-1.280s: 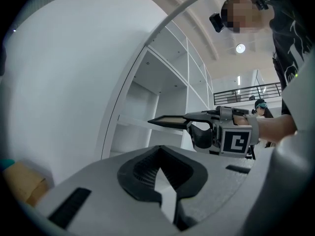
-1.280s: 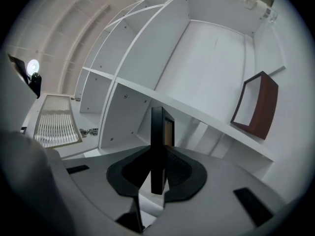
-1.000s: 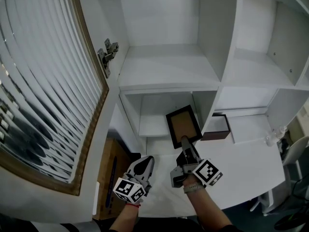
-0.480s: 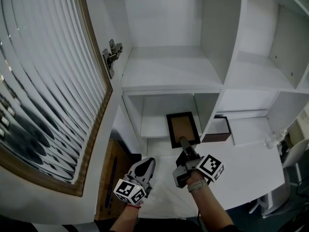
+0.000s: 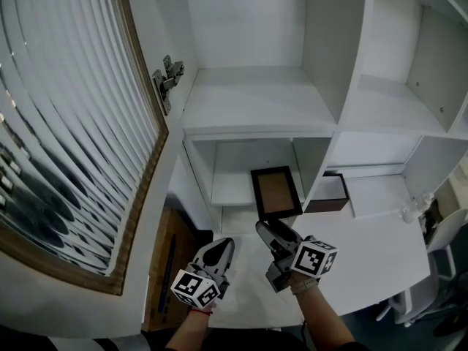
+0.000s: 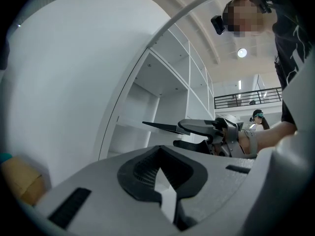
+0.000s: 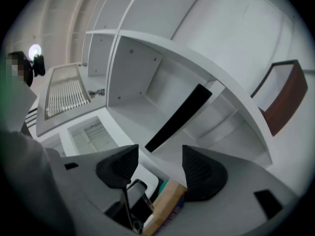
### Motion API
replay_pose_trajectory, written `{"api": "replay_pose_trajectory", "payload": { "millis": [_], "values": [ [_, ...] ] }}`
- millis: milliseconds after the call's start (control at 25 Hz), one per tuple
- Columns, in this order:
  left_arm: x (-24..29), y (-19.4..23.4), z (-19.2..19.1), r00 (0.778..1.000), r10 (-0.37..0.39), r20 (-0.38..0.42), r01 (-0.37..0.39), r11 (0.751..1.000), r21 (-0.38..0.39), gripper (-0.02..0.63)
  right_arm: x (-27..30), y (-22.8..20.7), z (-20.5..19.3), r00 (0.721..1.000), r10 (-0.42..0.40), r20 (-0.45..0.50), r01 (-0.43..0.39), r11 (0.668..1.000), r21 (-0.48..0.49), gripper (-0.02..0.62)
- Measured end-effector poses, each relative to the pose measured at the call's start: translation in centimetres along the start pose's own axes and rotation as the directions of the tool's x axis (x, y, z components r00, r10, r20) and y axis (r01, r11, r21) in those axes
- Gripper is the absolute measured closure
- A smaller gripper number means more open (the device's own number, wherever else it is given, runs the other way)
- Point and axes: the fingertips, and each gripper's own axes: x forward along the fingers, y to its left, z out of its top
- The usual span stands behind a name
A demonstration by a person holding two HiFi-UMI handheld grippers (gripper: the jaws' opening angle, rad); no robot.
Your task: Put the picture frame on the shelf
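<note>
The picture frame [image 5: 276, 192] is in the shelf [image 5: 256, 104] now. It stands on its bottom edge in the low middle cubby, near the cubby's right wall. A brown box [image 5: 329, 190] sits in the next cubby, on the other side of that wall. We cannot tell if the frame leans on anything behind it.

Our right tongs [image 5: 269, 232] are wide open and hold nothing. In the right gripper view the pads [image 7: 120, 166] stand far apart. The frame shows past them as a thin dark strip and does not touch them. Our left tongs [image 5: 217, 251] are closed with nothing in them. They hang over the white tabletop [image 5: 365, 247].

We think the frame is light, thin and stiff. It may have glass in front, so it could crack if it falls. It is tall and skinny, so a small bump could tip it over. If we had to pick it up again, the best spot would be the dark border, with one pad in front and one behind.

A second ago the right tongs pinched the frame's bottom edge, and the frame sat crooked. The tongs have just been opening, and they let go and pulled back a little. Now the frame stands straighter. The left tongs did not move.
</note>
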Motion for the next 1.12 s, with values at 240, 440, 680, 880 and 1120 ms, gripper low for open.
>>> {"api": "replay_pose_trajectory", "payload": {
  "millis": [240, 440, 680, 880, 1120],
  "values": [
    [0.1, 0.0, -0.2, 1.0, 0.008, 0.007, -0.007, 1.0, -0.014, 0.602, -1.2, -1.1, -2.8, 0.981, -0.121, -0.152, 0.069, 0.949, -0.308, 0.354],
    [0.4, -0.1, -0.4, 1.0, 0.01, 0.007, -0.009, 1.0, -0.016, 0.601, -3.2, -1.1, -1.6, 0.977, -0.205, -0.058, 0.138, 0.816, -0.561, 0.585],
    [0.8, -0.9, -0.8, 1.0, 0.0, 0.0, 0.0, 1.0, -0.023, 0.602, -4.3, -0.3, 1.5, 0.973, -0.215, 0.088, 0.222, 0.742, -0.632, 0.59],
    [0.7, -1.1, -1.3, 1.0, -0.002, -0.011, 0.002, 1.0, -0.023, 0.601, -3.8, -0.4, 2.4, 0.97, -0.215, 0.112, 0.237, 0.744, -0.624, 0.591],
    [0.3, -0.4, -1.3, 1.0, 0.013, -0.01, -0.013, 0.999, -0.029, 0.601, -2.8, -0.9, 3.0, 0.968, -0.223, 0.116, 0.247, 0.757, -0.606, 0.59]
  ]
}}
